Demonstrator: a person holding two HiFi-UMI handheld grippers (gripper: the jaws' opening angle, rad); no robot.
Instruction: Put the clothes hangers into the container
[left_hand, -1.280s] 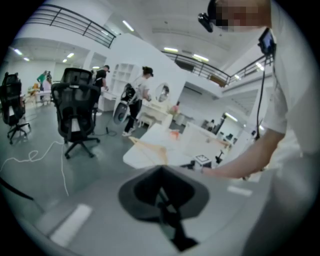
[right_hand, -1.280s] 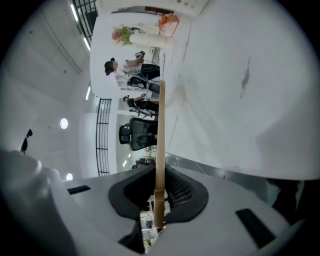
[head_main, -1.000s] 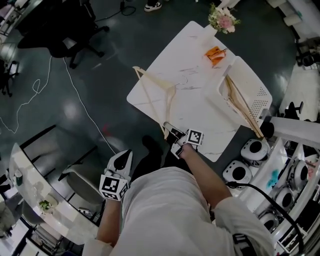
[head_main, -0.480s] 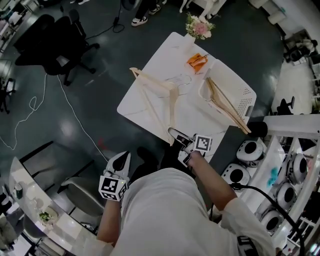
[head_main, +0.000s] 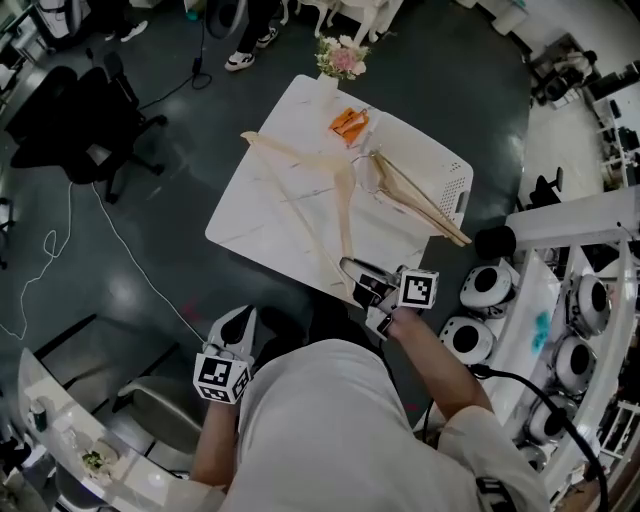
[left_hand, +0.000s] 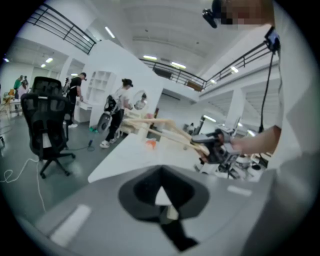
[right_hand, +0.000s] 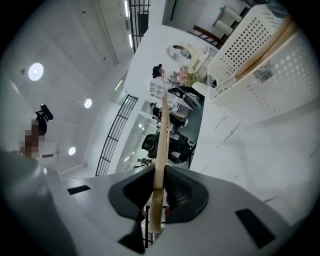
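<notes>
My right gripper (head_main: 355, 275) hangs at the near edge of the white table (head_main: 262, 215), shut on one end of a pale wooden hanger (head_main: 335, 195). That hanger is lifted off the table and reaches toward its far left corner. In the right gripper view the hanger's bar (right_hand: 162, 135) runs straight out from between the pads (right_hand: 176, 192). The white perforated container (head_main: 455, 178) stands at the table's right end with another wooden hanger (head_main: 420, 202) in it, sticking out over the rim. My left gripper (head_main: 238, 318) is low at the left, off the table, shut and empty.
An orange object (head_main: 350, 122) and a vase of flowers (head_main: 340, 58) sit at the table's far end. White rounded machines (head_main: 488, 288) crowd the floor to the right. A black office chair (head_main: 70, 120) and a cable (head_main: 60, 240) lie to the left.
My right gripper has risen with the hanger, lifting it off the table and swinging its far end toward the container. The left gripper has shifted slightly and stays shut.
</notes>
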